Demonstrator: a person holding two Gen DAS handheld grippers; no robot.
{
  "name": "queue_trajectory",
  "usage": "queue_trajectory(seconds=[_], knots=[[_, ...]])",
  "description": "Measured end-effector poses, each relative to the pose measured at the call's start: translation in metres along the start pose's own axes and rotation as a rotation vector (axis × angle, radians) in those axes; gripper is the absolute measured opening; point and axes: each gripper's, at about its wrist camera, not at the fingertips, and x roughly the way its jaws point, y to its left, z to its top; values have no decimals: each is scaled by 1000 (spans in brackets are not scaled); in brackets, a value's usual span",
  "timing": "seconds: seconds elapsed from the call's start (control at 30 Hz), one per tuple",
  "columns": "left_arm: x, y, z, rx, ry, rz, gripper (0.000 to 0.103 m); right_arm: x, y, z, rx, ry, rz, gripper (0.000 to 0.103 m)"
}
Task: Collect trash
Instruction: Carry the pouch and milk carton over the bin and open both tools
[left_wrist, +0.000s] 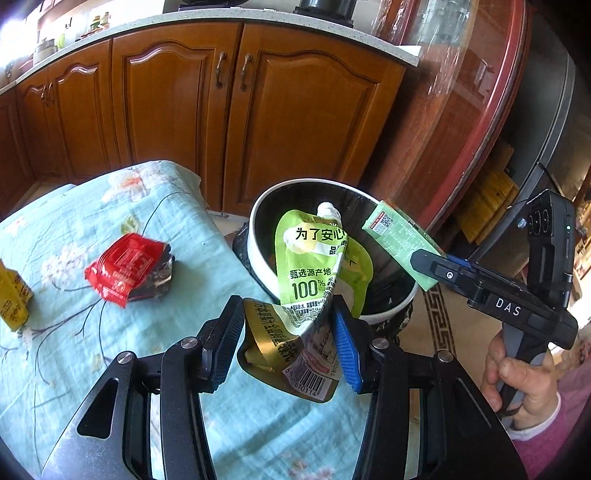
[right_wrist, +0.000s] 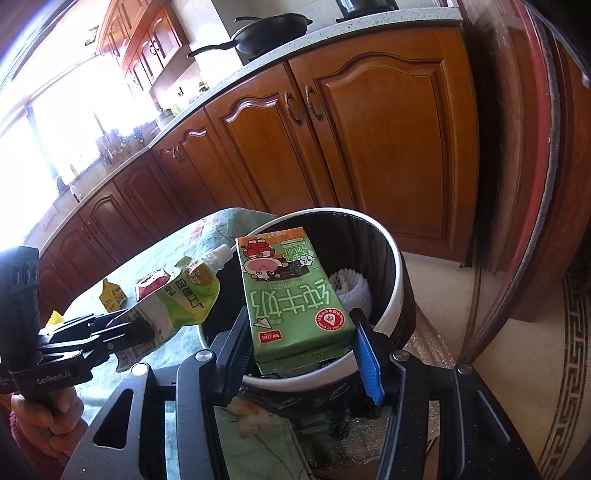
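Over the bin (left_wrist: 255, 236), our left gripper (left_wrist: 290, 325) pinches a green spouted pouch (left_wrist: 317, 266) while our right gripper (right_wrist: 301, 339) clamps a green milk carton (right_wrist: 291, 295). Both loads should clear the rim before we spread the jaws. Only the left view shows the red wrapper (left_wrist: 127, 271) waiting on the tablecloth (left_wrist: 110, 350); only the right shows white foam (right_wrist: 351, 286) inside.

Yellow carton (left_wrist: 13, 299) cut off at nine o'clock edge. Bin (left_wrist: 258, 236) contents largely hidden behind green pouch (left_wrist: 317, 266). Small print on milk carton (right_wrist: 295, 299) illegible.
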Motion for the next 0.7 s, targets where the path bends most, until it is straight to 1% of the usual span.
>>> queue_trajectory(seconds=[0.3, 0.7], knots=[[25, -11, 23, 28, 30, 15, 46, 16, -8, 12, -24, 28, -42, 52], [47, -26, 39, 74, 58, 41, 47, 34, -18, 22, -30, 63, -80, 52]])
